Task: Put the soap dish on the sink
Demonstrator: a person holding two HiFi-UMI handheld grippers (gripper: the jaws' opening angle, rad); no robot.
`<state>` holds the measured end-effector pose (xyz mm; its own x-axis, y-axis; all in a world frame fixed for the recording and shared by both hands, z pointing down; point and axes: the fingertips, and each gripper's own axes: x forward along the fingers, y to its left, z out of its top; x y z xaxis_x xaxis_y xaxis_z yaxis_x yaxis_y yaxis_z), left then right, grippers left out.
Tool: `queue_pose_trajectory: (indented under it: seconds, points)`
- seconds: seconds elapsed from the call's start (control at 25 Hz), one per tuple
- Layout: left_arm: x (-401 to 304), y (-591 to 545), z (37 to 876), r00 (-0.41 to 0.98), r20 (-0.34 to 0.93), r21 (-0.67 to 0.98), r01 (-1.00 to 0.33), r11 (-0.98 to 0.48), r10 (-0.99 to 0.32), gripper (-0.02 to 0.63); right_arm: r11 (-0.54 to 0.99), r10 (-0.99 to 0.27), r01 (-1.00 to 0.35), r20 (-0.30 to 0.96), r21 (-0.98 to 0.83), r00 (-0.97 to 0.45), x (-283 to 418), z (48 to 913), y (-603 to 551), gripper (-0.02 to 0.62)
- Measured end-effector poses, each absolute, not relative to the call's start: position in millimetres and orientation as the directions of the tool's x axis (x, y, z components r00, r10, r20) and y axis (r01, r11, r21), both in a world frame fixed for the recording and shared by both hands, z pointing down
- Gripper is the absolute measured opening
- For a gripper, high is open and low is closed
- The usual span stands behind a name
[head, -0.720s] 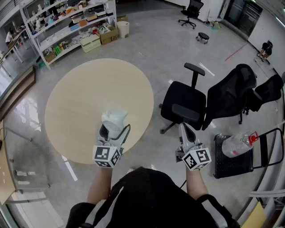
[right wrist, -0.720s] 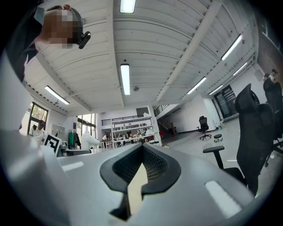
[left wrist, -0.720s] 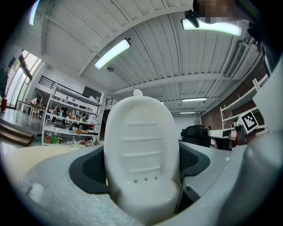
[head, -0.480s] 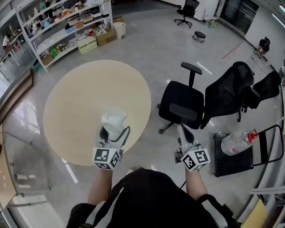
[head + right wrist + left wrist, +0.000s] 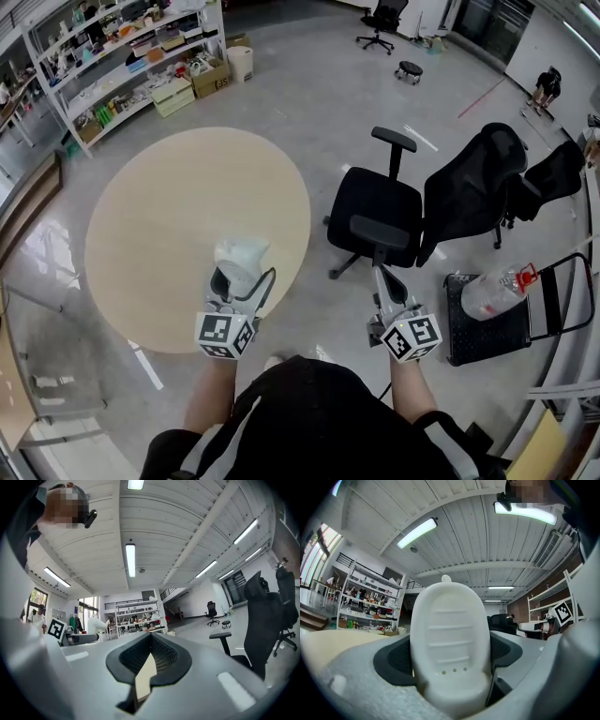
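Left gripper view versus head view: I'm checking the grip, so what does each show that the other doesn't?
Only the left gripper view: the soap dish showing its ribbed face with three drain holes, dark pads pressing its sides, and ceiling lights. Only the head view: the marker cube on the left gripper, the floor and a bottle. Both: the dish held in that gripper, the table and shelves.

Shelf goods (image 5: 141,42) too small to name; soap dish (image 5: 450,639) base hidden.
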<state>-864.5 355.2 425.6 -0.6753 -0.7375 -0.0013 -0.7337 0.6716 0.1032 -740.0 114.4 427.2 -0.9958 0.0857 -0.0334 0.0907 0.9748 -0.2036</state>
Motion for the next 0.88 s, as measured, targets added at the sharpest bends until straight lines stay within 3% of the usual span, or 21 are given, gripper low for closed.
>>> queue_pose_trajectory:
  seconds: [0.44, 0.88]
  points:
    - [-872, 348, 417, -0.589, -0.005, 0.091, -0.805, 0.586, -0.808, 0.454, 0.974, -0.040, -0.028, -0.046, -0.227, -0.998, -705, 418, 112, 0.005]
    - [-839, 273, 417, -0.401, -0.022, 0.149, -0.907, 0.394, -0.916, 0.454, 0.925, -0.314, -0.292, -0.057, -0.245, -0.948, -609, 415, 75, 0.005]
